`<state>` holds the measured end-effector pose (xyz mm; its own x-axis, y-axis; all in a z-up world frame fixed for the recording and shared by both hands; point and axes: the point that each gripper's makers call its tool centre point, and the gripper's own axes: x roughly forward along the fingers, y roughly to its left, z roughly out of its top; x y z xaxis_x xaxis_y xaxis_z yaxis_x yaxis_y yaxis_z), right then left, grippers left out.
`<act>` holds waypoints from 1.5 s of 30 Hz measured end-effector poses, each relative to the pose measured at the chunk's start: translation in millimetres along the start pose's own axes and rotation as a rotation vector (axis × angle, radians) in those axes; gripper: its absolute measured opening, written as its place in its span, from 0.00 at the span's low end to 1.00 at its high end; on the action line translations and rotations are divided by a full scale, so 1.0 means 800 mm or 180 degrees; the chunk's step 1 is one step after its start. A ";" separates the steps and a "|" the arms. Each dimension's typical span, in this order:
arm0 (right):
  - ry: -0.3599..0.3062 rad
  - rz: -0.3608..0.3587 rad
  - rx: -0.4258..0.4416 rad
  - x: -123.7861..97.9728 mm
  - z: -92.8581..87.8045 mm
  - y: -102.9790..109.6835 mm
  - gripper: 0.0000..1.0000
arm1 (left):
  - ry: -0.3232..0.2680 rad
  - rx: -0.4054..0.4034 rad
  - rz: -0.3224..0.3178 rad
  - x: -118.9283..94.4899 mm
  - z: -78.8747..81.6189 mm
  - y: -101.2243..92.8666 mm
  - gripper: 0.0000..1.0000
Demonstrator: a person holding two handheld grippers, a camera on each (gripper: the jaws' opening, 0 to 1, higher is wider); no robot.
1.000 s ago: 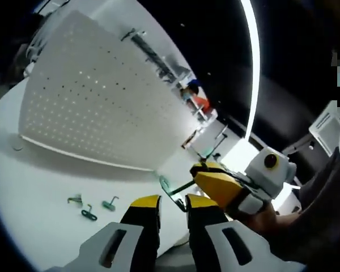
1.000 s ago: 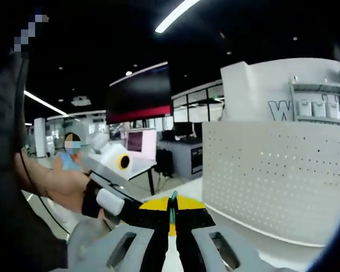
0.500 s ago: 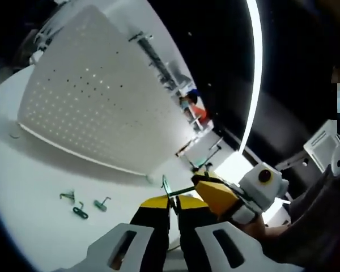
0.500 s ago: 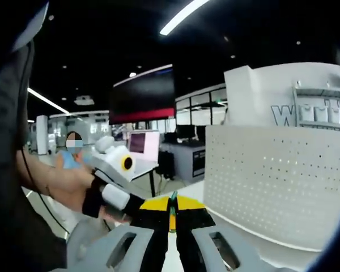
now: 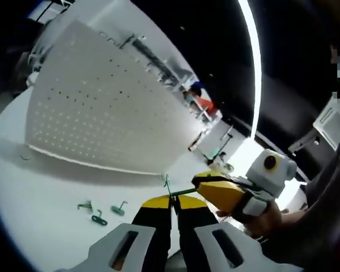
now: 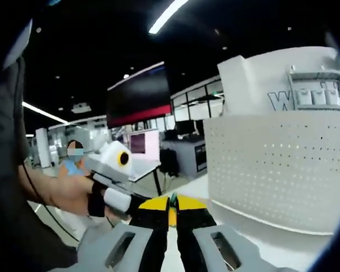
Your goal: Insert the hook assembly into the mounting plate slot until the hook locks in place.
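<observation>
A thin green hook (image 5: 168,186) is pinched between the yellow tips of my left gripper (image 5: 171,198), which is shut on it. My right gripper (image 5: 199,182) comes in from the right and grips the same hook's rod. In the right gripper view my right gripper (image 6: 171,204) is shut on the green hook (image 6: 173,198), and my left gripper (image 6: 124,200) reaches in from the left, held by a hand. The white perforated mounting plate (image 5: 96,124) stands upright on the table beyond the hook; it also stands at the right (image 6: 272,164).
Three loose green hooks (image 5: 99,219) lie on the white table (image 5: 39,187) in front of the plate. The table's edge runs just past the jaws. Behind are office desks, screens and a seated person (image 6: 73,164). A sleeve fills the left side of the right gripper view.
My left gripper's jaws were apart a second ago and have shut on the green hook held by the right gripper. Both views have shifted slightly.
</observation>
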<state>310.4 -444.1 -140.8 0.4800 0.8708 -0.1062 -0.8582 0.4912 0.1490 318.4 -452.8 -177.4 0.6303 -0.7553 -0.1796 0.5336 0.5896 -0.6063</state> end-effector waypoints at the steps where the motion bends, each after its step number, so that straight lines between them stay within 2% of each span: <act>1: -0.0002 0.0000 -0.0013 0.000 0.000 0.001 0.03 | 0.0016 0.0041 0.0013 0.001 0.000 0.000 0.02; 6: 0.0004 0.0032 0.0018 0.000 0.001 0.004 0.07 | 0.0005 0.0082 0.0079 0.000 0.003 0.004 0.02; 11: -0.0056 0.0062 0.0081 -0.002 0.002 0.006 0.09 | 0.0060 0.0331 0.0210 -0.003 0.004 0.007 0.02; 16: -0.0050 0.0004 0.0176 -0.004 0.002 0.002 0.17 | 0.0101 0.0523 0.0342 -0.006 0.005 0.012 0.02; 17: -0.0018 -0.0011 0.0304 -0.003 -0.001 0.000 0.18 | 0.0103 0.0559 0.0381 -0.006 0.006 0.014 0.02; 18: -0.0007 -0.0051 0.0646 -0.004 -0.003 -0.002 0.24 | 0.0124 0.0638 0.0481 -0.009 0.006 0.020 0.02; 19: -0.0063 -0.0061 0.0770 -0.004 0.000 -0.003 0.30 | 0.0163 0.0791 0.0607 -0.011 0.007 0.028 0.02; 20: -0.0196 -0.0082 0.1085 -0.005 0.006 -0.009 0.38 | 0.0201 0.0926 0.0655 -0.012 0.007 0.029 0.02; 21: -0.0127 -0.0107 0.1227 -0.005 0.000 -0.013 0.42 | 0.0196 0.0954 0.0654 -0.011 0.008 0.027 0.02; 22: -0.0137 -0.0108 0.1157 -0.007 0.000 -0.015 0.38 | 0.0197 0.0982 0.0644 -0.011 0.008 0.023 0.02; 23: -0.0104 -0.0124 0.1107 -0.008 -0.002 -0.017 0.29 | 0.0205 0.1006 0.0642 -0.011 0.008 0.022 0.02; 24: -0.0029 -0.0117 0.0999 -0.011 -0.005 -0.015 0.15 | 0.0208 0.1043 0.0651 -0.010 0.009 0.021 0.02; 25: -0.0020 -0.0101 0.0928 -0.012 -0.005 -0.014 0.09 | 0.0211 0.1068 0.0656 -0.010 0.009 0.021 0.02; 29: -0.0027 -0.0115 0.0962 -0.012 -0.003 -0.012 0.10 | 0.0164 0.1091 0.0662 -0.010 0.012 0.018 0.02; 36: 0.0060 -0.0145 0.0870 -0.005 -0.010 -0.011 0.09 | 0.0186 0.1218 0.0662 -0.003 0.011 0.012 0.02; 40: 0.0089 -0.0182 0.0883 -0.005 -0.015 -0.014 0.08 | 0.0217 0.1407 0.0729 -0.001 0.013 0.013 0.02; 42: 0.0180 -0.0273 0.0701 -0.007 -0.020 -0.018 0.08 | 0.0221 0.1503 0.0774 -0.002 0.016 0.014 0.02; 45: 0.0132 -0.0244 0.0788 -0.006 -0.018 -0.015 0.08 | 0.0220 0.1575 0.0790 -0.001 0.018 0.013 0.02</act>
<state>316.0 -454.9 -155.9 0.5296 0.8318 -0.1660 -0.7465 0.5500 0.3744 331.2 -441.8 -172.0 0.7413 -0.5838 -0.3313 0.5854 0.8037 -0.1063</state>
